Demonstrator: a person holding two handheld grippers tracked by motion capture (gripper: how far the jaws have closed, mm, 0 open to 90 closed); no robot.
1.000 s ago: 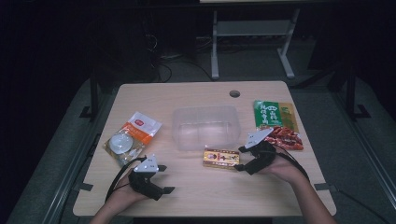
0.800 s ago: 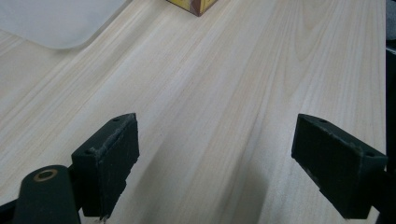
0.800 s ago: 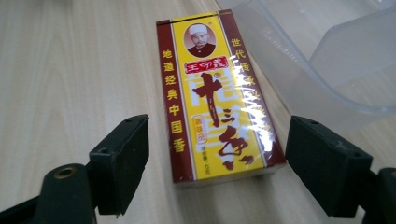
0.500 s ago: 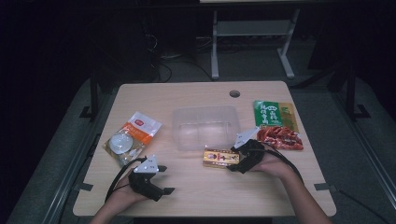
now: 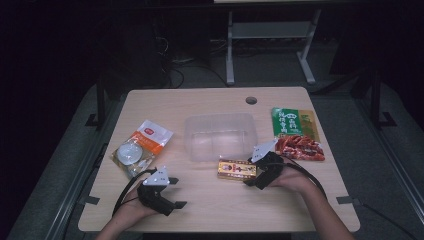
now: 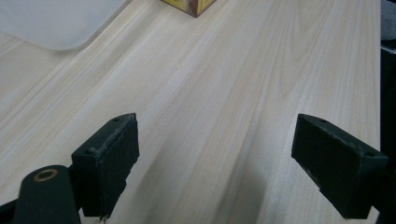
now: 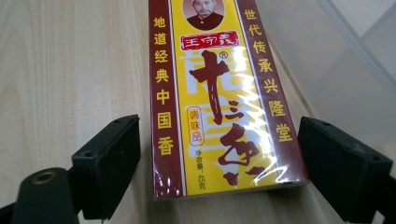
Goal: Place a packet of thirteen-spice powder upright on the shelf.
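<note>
High view shows a wooden surface (image 5: 210,200) with a clear plastic tub (image 5: 220,136) in the middle. Just in front of the tub lies a small yellow and red box (image 5: 237,169). The right tool (image 5: 251,176) is at the box's right end. Right gripper view shows the tool's two black jaws spread wide, one on each side of the box, not yet squeezing it. The box lies flat and the tub wall is just behind it.

The left tool (image 5: 176,194) rests well to the left of the box, near the front edge. Its jaws are spread too and hold nothing.

To the left of the tub lies an orange and white bag (image 5: 141,148). To the right of the tub lies a green packet (image 5: 293,122) and a red packet (image 5: 301,148).

The tub looks empty, so the job has hardly begun. I think the box is about to be grabbed, and lifting it is still to do
</note>
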